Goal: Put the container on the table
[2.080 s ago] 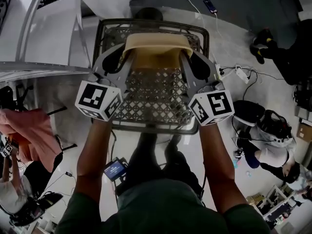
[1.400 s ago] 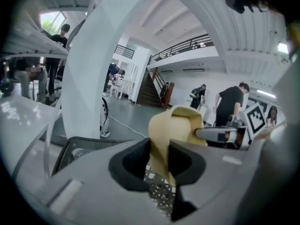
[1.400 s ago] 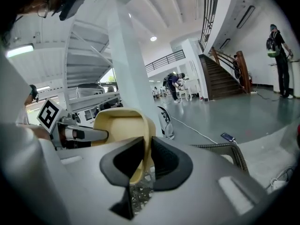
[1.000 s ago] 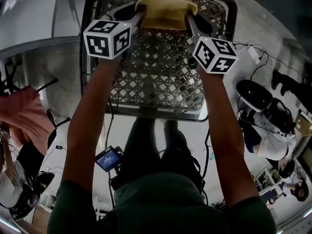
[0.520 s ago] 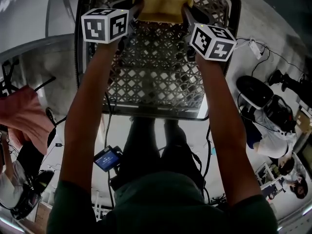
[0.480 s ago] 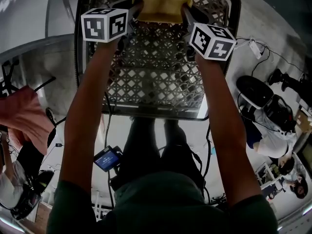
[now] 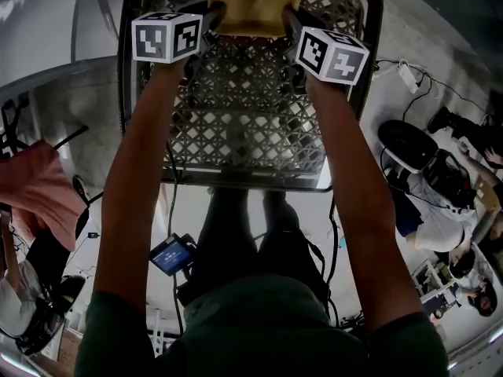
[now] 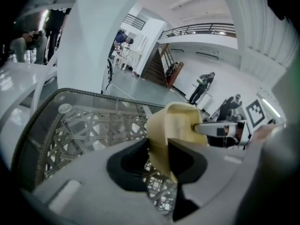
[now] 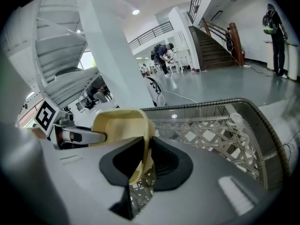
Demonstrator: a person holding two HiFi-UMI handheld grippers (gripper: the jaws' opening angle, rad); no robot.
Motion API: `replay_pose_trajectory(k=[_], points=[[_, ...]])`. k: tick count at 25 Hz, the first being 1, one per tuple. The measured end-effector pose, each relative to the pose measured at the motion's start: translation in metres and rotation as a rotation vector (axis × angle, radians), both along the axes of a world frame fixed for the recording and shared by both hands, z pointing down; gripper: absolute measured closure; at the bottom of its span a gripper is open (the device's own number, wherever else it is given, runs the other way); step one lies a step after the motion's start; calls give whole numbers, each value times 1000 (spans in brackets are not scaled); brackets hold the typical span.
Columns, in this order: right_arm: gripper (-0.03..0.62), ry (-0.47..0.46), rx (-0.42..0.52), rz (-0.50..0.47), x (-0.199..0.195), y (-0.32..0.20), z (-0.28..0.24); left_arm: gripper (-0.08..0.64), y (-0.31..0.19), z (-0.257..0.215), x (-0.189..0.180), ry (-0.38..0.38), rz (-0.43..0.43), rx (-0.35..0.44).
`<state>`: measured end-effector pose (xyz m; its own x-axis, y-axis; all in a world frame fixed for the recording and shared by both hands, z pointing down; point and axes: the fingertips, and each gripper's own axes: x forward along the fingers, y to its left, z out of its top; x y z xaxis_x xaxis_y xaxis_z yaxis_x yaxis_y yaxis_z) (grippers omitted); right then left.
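A tan plastic container [image 7: 253, 10] is held between my two grippers over the far end of a glass-topped lattice table [image 7: 236, 181]. My left gripper [image 7: 214, 12] has the container's left rim [image 8: 176, 125] between its jaws, which are opening while the pads still touch the rim. My right gripper [image 7: 289, 16] is shut on the opposite rim [image 9: 122, 123]. Each gripper view shows its own jaws, left [image 8: 159, 146] and right [image 9: 146, 146], around the thin wall, with the table [image 8: 70, 125] [image 9: 220, 130] close beneath. Whether the container's base touches the glass is hidden.
A white curved structure [image 7: 47, 30] stands left of the table. Cables and a power strip [image 7: 406, 77] lie on the floor at right, near seated people [image 7: 440, 195]. A pink garment [image 7: 35, 191] is at left. A white column [image 9: 108, 55] rises beyond the table.
Both grippers carried the container from over the table's middle to its far end and lowered it. In the last half second they barely shifted; the right cube rolled slightly.
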<state>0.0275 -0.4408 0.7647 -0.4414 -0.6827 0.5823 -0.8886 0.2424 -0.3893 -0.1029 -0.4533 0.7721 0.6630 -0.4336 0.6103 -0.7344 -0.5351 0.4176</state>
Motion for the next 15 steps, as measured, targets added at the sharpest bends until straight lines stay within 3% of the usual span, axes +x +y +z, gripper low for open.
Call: replay_pose_trajectory(k=[11, 15], points=[[500, 65, -35, 9, 9, 8, -9, 334, 6, -25, -6, -45, 13, 97], [495, 78, -9, 4, 12, 10, -36, 337, 9, -50, -13, -58, 11, 114]])
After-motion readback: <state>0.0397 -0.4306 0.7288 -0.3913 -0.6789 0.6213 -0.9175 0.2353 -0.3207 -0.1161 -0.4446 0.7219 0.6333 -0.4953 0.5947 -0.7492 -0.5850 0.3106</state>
